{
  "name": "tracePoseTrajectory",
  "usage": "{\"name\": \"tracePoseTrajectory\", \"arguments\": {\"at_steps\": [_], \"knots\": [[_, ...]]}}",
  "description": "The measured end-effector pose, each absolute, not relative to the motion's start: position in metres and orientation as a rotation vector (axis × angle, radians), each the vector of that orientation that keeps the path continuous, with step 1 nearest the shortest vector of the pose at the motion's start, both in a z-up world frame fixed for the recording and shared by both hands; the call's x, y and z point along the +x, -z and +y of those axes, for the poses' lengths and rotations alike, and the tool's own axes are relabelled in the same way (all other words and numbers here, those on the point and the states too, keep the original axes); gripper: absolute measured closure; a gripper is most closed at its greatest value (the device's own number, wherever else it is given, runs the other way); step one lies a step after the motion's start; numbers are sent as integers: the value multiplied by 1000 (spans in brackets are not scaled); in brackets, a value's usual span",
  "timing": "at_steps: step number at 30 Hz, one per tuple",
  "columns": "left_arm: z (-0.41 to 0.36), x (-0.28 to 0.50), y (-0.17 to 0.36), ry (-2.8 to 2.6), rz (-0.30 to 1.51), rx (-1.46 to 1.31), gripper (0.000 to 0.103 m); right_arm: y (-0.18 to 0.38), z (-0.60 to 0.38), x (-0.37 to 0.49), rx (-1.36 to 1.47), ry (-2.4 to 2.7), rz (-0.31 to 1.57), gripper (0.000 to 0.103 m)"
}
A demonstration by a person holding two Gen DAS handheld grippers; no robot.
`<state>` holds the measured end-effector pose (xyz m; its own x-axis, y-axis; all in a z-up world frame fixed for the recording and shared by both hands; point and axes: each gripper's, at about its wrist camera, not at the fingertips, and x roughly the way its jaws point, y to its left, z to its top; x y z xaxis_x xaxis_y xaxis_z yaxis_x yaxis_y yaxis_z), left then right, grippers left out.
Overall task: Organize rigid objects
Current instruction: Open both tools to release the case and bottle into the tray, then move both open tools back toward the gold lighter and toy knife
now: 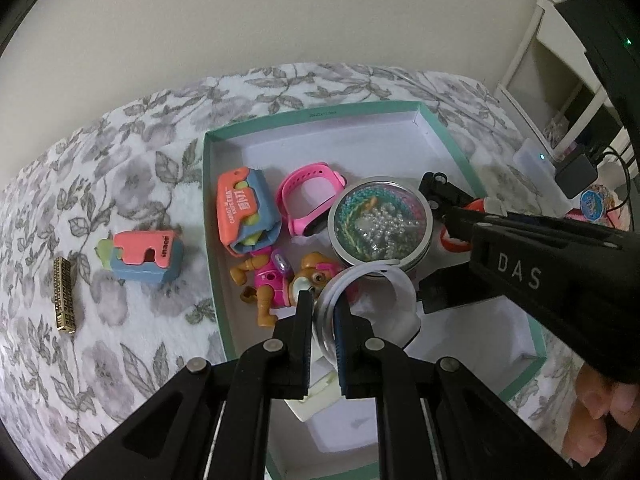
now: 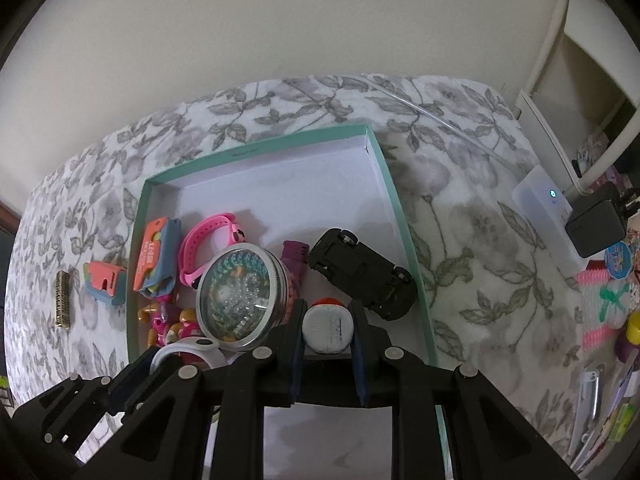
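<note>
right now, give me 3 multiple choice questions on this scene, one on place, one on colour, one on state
1. Where is the gold bar-shaped piece?
A. inside the box
B. on the floral cloth outside the box
C. in a gripper

2. What colour is the watch band in the box?
A. pink
B. green
C. black

3. What is the right gripper doing?
A. hanging open over nothing
B. closed on the black toy car
C. closed on a round white and orange toy

Answers: 1 B, it lies left of the box's wall; 2 A, plainly pink; 3 C, both fingers press the toy's sides.
</note>
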<state>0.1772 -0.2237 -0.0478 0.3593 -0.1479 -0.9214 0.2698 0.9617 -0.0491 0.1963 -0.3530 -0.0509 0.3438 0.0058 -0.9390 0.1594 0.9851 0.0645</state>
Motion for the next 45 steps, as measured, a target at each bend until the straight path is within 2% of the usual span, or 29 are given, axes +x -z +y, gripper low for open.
{"name": "tracePoseTrajectory", "arguments": {"at_steps": [2, 3, 4, 5, 6, 7, 15, 19, 23, 28, 30, 31, 34, 37, 38, 39, 41, 42, 45], "knots": [[-224, 178, 48, 278, 1180, 111, 90, 51, -352, 197, 143, 97, 1223, 80], [-224, 179, 47, 283, 1182, 109, 86, 51, -351, 197, 135, 97, 1227, 78], [-224, 178, 46, 285, 1180, 108, 82, 51, -351, 197, 130, 98, 1229, 74], [-225, 178, 44, 286, 1175, 109, 73, 50, -350, 197, 127, 102, 1227, 70], [-225, 177, 43, 288, 1171, 108, 68, 50, -350, 197, 125, 105, 1224, 60], [-225, 177, 41, 293, 1167, 106, 64, 49, -350, 197, 123, 107, 1221, 56], [-221, 176, 28, 303, 1142, 81, 64, 40, -352, 196, 117, 120, 1200, 56], [-209, 178, 17, 301, 1122, 39, 63, 28, -352, 195, 120, 121, 1163, 47], [-187, 183, 1, 256, 1079, -22, 48, 11, -349, 193, 127, 111, 1104, 41], [-158, 189, -13, 189, 1048, -86, 44, -1, -340, 191, 109, 89, 1057, 32], [-146, 191, -15, 155, 1037, -111, 28, -5, -337, 191, 105, 83, 1040, 29], [-139, 193, -16, 130, 1029, -126, 26, -5, -335, 191, 106, 79, 1034, 26], [-124, 196, -16, 78, 1022, -156, 25, -6, -332, 191, 104, 71, 1027, 18], [-113, 198, -13, 41, 1020, -174, 24, -3, -327, 192, 90, 54, 1034, 15], [-110, 199, -12, 24, 1018, -177, 22, -3, -326, 192, 85, 52, 1036, 15], [-108, 199, -11, 13, 1016, -180, 17, -2, -325, 192, 83, 50, 1036, 13], [-103, 199, -10, -8, 1009, -186, 10, -1, -324, 192, 84, 49, 1034, 6], [-101, 199, -10, -16, 1006, -188, 10, -1, -323, 193, 87, 49, 1031, 3], [-97, 200, -10, -38, 1003, -186, 10, -1, -322, 193, 92, 41, 1029, 3]]}}
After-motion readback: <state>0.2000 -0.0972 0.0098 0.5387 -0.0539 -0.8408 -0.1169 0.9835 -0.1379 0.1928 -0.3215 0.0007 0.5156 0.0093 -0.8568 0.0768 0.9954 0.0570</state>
